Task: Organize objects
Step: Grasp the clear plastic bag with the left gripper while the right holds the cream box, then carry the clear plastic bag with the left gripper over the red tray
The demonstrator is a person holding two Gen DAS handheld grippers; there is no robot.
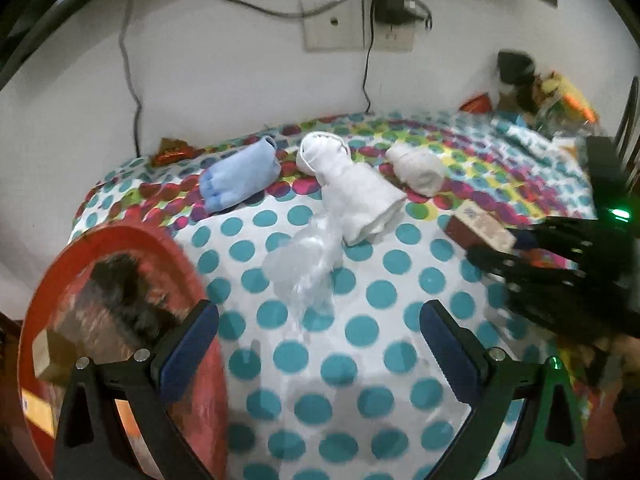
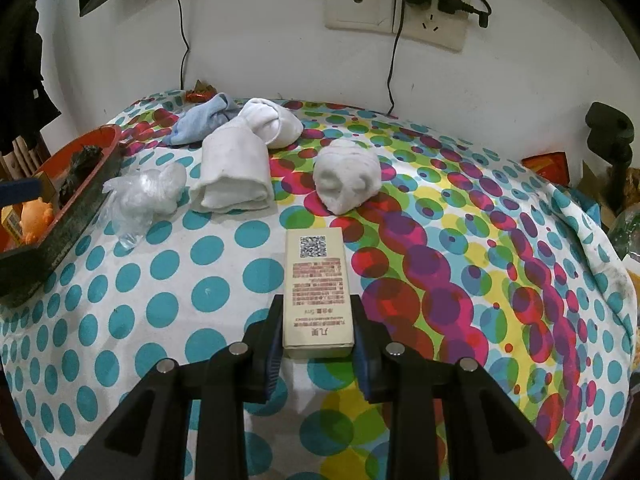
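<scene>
Cream cardboard box [image 2: 318,292], long and narrow, printed with a QR code and red text: clamped at its near end between the blue pads of the right tool [image 2: 318,344], far end lying on the cloth. Left tool [image 1: 319,344]: jaws wide apart, nothing between them, hovering over the cloth just beside the tray.

Polka-dot cloth [image 2: 168,312], teal spots on white, turning to overlapping red, purple, yellow and green circles toward the right: covers the bench.

Red tray [image 2: 80,196] with a dark outer wall: at the left edge of the bench, holding an orange toy [image 2: 38,216], a dark crumpled item and a small yellow carton.

Clear crumpled plastic bag [image 2: 144,196]: on the cloth just beside the tray.

White sock roll, larger [image 2: 236,172]: next to the bag, its knotted end pointing toward the wall.

White sock roll, smaller [image 2: 346,176]: to the right of the larger one, apart from it, directly beyond the box.

Light blue sock bundle [image 2: 204,120]: behind the larger white roll, touching it in the right wrist view.

Red-orange wrapper [image 2: 198,92]: at the far edge of the bench, by the wall.

Wall socket plate [image 2: 436,28] with a black plug and cables: on the white wall above.
</scene>
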